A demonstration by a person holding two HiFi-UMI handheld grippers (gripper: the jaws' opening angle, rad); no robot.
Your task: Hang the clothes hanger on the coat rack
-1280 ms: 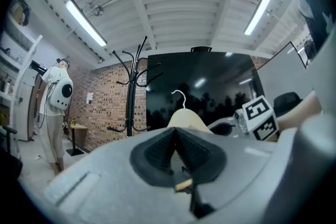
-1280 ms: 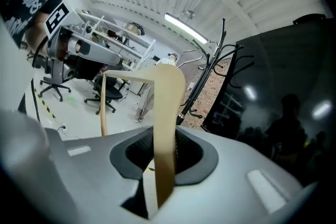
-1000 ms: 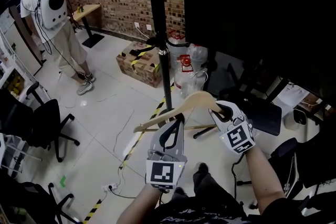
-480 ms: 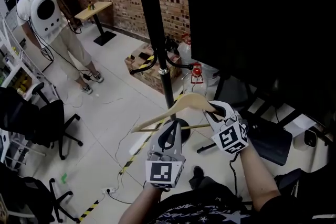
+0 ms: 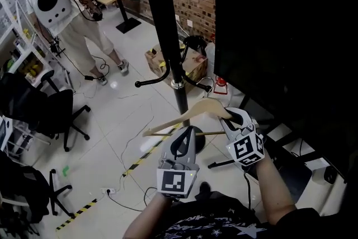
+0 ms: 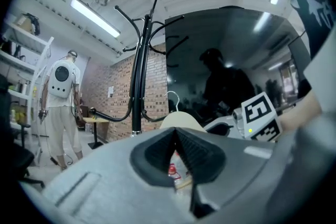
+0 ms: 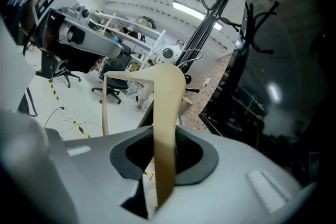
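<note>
A pale wooden clothes hanger (image 5: pixel 190 113) is held in front of me, just short of the black coat rack pole (image 5: pixel 168 36). My right gripper (image 5: pixel 230 116) is shut on the hanger's right arm (image 7: pixel 167 128), which runs up between its pads. My left gripper (image 5: pixel 185 130) sits at the hanger's lower bar, its jaws almost together on a thin tan piece. In the left gripper view the hanger's top and wire hook (image 6: pixel 178 113) rise above the jaws, with the coat rack (image 6: pixel 137 92) beyond. The rack's curved hooks (image 7: pixel 210 18) spread high overhead.
A person with a white backpack (image 5: pixel 56 8) stands at the far left by shelves. Black office chairs (image 5: pixel 45 115) stand at left. A cardboard box (image 5: pixel 168 61) and a red item lie behind the rack's base. A large dark panel (image 5: pixel 279 36) fills the right. Cables and striped tape (image 5: pixel 140 157) cross the floor.
Both grippers have carried the hanger closer to the coat rack, and the pole now stands larger and nearer. Their hold on the hanger is unchanged.
</note>
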